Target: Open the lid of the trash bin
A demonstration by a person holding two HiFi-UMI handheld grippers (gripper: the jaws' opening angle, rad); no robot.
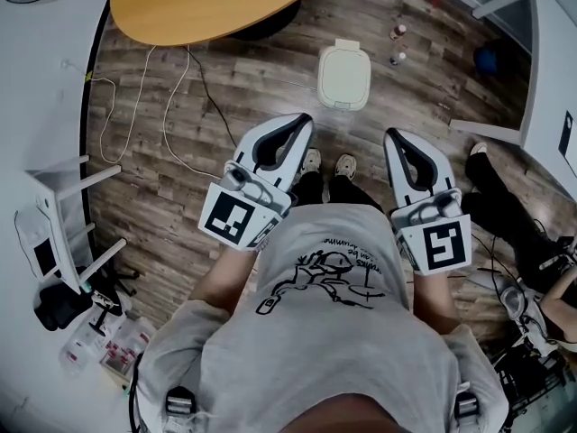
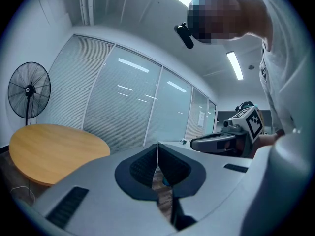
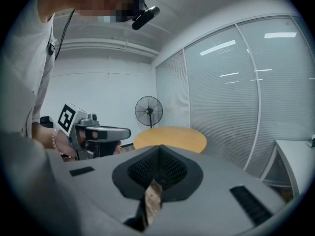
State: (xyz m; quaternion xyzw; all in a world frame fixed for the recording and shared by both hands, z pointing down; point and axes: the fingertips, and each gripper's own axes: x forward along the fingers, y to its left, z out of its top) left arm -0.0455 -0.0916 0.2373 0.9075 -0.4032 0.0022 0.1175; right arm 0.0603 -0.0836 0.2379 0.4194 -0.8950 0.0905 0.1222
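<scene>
On the wooden floor (image 1: 171,215), just ahead of the person's shoes (image 1: 311,161), the white trash bin (image 1: 343,77) stands with its lid down, near the edge of the round wooden table (image 1: 207,3) and well apart from both tools. Left gripper (image 1: 305,120) and right gripper (image 1: 390,135) are held side by side at waist level, pointing forward toward the bin; each gripper view shows its ribbed pads pressed together at the tips, with nothing between them
</scene>
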